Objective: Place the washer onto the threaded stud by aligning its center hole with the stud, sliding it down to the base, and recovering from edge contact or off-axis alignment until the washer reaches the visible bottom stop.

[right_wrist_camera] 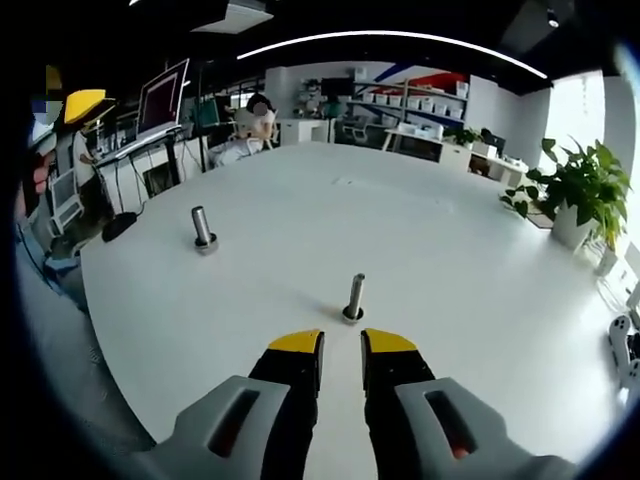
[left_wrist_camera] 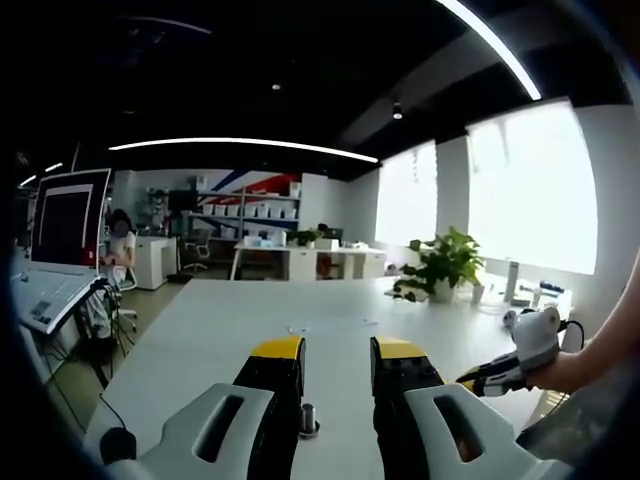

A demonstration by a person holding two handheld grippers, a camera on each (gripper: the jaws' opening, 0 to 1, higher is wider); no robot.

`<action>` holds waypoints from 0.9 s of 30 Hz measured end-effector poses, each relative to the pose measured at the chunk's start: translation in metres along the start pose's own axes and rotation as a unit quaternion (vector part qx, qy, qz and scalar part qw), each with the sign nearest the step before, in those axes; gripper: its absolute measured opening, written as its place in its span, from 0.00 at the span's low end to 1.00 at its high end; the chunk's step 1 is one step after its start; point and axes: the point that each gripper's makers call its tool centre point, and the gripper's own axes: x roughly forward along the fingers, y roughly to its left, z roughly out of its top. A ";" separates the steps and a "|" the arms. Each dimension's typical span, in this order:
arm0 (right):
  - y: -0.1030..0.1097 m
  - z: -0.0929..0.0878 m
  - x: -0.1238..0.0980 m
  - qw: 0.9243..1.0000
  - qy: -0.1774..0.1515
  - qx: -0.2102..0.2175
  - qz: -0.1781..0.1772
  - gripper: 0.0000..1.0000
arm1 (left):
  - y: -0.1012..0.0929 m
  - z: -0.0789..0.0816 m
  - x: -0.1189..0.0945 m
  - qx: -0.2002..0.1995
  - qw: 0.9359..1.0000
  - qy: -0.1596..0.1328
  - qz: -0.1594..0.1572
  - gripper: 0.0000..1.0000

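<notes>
In the right gripper view, a thin threaded stud point(right_wrist_camera: 354, 296) stands upright on the white table point(right_wrist_camera: 420, 230), just beyond my right gripper point(right_wrist_camera: 342, 342). A flat ring point(right_wrist_camera: 352, 316) lies around its foot. A second, thicker stud point(right_wrist_camera: 203, 229) stands further left. My right gripper's yellow-tipped jaws stand slightly apart with nothing between them. In the left gripper view, a short stud point(left_wrist_camera: 308, 416) with a ring at its base rises low between the jaws of my left gripper point(left_wrist_camera: 338, 348), which is open and holds nothing. The right gripper point(left_wrist_camera: 482, 378) comes in from the right, held by a hand.
A potted plant point(left_wrist_camera: 445, 262) point(right_wrist_camera: 585, 190) stands by the windows at the table's edge. A monitor and keyboard on a stand point(left_wrist_camera: 62, 245) are off the table's left side. A seated person point(right_wrist_camera: 258, 125) is at the far end. A white controller point(right_wrist_camera: 625, 350) lies at the right.
</notes>
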 end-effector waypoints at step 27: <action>0.030 -0.034 0.019 0.998 0.050 -0.017 0.044 0.19 | 0.004 -0.002 0.000 0.000 1.000 0.004 0.007 0.24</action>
